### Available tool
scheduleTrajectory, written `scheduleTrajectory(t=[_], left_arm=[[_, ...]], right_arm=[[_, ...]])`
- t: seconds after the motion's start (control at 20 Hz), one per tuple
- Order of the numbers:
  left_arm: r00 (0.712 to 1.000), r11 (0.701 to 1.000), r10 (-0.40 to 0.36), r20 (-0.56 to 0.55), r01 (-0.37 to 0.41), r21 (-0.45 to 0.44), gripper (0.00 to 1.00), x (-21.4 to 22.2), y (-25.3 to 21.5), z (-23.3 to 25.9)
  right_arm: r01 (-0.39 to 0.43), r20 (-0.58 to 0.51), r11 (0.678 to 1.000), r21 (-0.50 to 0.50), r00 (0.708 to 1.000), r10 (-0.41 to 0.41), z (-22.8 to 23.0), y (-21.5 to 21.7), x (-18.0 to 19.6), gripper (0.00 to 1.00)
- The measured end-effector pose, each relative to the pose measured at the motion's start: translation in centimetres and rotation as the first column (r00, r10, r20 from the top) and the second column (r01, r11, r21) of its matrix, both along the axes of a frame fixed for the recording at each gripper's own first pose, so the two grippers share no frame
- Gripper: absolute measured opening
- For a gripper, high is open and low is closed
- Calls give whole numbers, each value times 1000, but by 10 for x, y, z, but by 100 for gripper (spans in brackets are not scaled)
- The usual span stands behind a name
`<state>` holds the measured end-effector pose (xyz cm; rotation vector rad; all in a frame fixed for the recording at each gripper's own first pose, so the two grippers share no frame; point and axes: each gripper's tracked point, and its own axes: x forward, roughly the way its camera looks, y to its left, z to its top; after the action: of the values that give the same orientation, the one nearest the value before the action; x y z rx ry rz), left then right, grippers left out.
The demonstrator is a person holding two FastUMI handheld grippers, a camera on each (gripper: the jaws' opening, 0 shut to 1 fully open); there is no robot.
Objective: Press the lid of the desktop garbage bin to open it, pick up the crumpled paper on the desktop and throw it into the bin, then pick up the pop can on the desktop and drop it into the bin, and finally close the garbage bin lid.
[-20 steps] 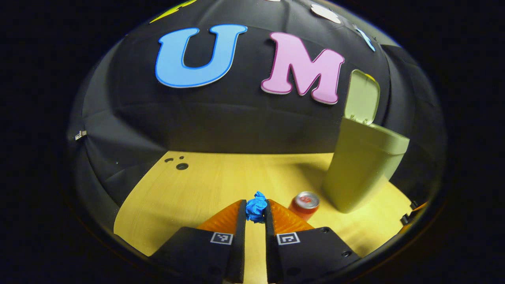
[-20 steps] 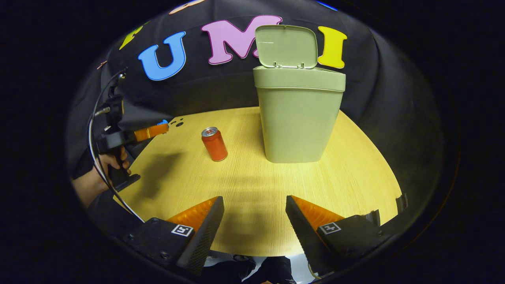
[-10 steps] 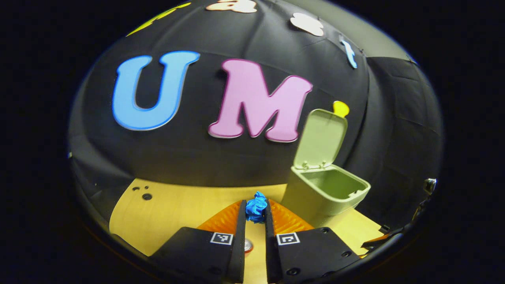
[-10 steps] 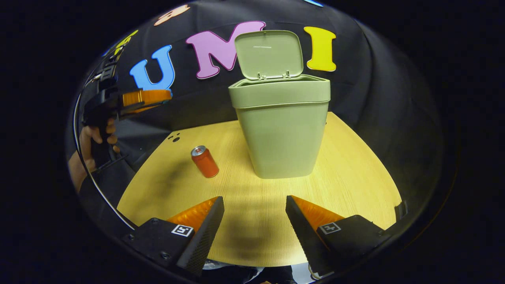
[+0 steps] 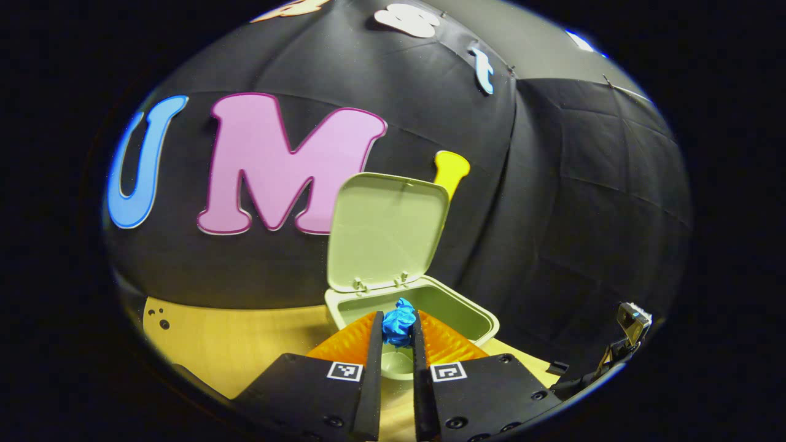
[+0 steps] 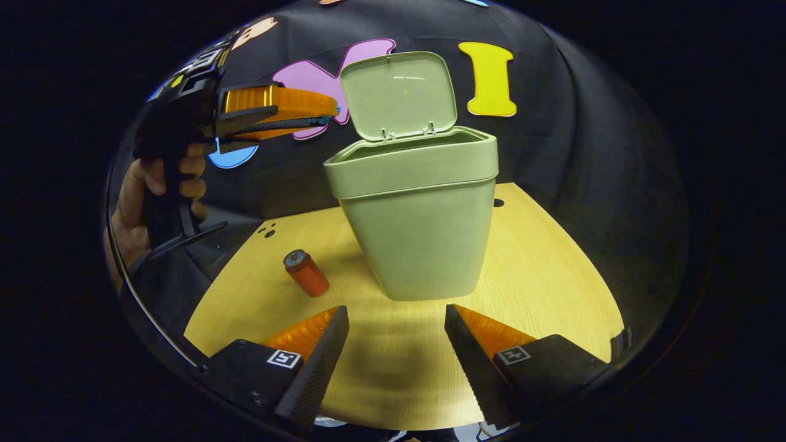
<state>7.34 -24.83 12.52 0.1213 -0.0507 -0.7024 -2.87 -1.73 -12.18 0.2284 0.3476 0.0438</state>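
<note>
The pale green bin (image 6: 424,233) stands on the wooden table with its lid (image 6: 398,93) swung up. My left gripper (image 5: 396,328) is shut on a crumpled blue paper (image 5: 399,320), held high just short of the bin's open mouth (image 5: 430,306) in the left gripper view. In the right gripper view the left gripper (image 6: 328,116) hovers to the left of the lid, with a hand (image 6: 153,190) on its grip. A red pop can (image 6: 306,274) stands on the table to the left of the bin. My right gripper (image 6: 396,319) is open, low over the table's near edge, with nothing between its fingers.
The wooden table (image 6: 540,276) ends at the black cloth wall behind the bin. Small dark holes (image 6: 267,231) mark the table's far left, and one (image 6: 498,202) lies behind the bin. A clip (image 5: 632,319) sits at the right edge in the left gripper view.
My left gripper has risen and swung right with the blue paper, from beside the can to just before the bin's open mouth. My right gripper has crept toward the bin, staying open.
</note>
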Motion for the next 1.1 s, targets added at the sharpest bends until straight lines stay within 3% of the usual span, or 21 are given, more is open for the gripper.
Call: scheduleTrajectory(t=[0.35, 0.6, 0.65, 0.7, 0.8, 0.85, 1.1], left_arm=[[999, 997, -7, -42, 10, 75, 27, 17, -26, -21], [997, 997, 0, -82, 7, 79, 49, 27, -29, -32], [997, 997, 4, -81, 2, 75, 60, 27, -27, -32], [997, 997, 12, -76, -6, 75, 66, 29, -25, -32], [998, 997, 31, -61, -27, 69, 92, 29, -19, -28], [998, 997, 42, -56, -38, 60, 95, 28, -15, -26], [992, 994, 111, -54, -112, -9, 96, 28, 23, -18]], right_arm=[[19, 3, 1000, 20, 1000, -19, 0, -15, 9, 99], [15, -6, 1000, 16, 1000, -15, -2, -18, 11, 99], [13, -4, 1000, 13, 1000, -13, -1, -19, 12, 99], [12, -3, 1000, 10, 1000, -12, -1, -19, 13, 99], [7, -1, 1000, 9, 1000, -7, 0, -18, 14, 99], [4, -1, 1000, 9, 1000, -4, 0, -17, 14, 99], [-38, -13, 999, -8, 999, 38, -3, -1, 14, 99]])
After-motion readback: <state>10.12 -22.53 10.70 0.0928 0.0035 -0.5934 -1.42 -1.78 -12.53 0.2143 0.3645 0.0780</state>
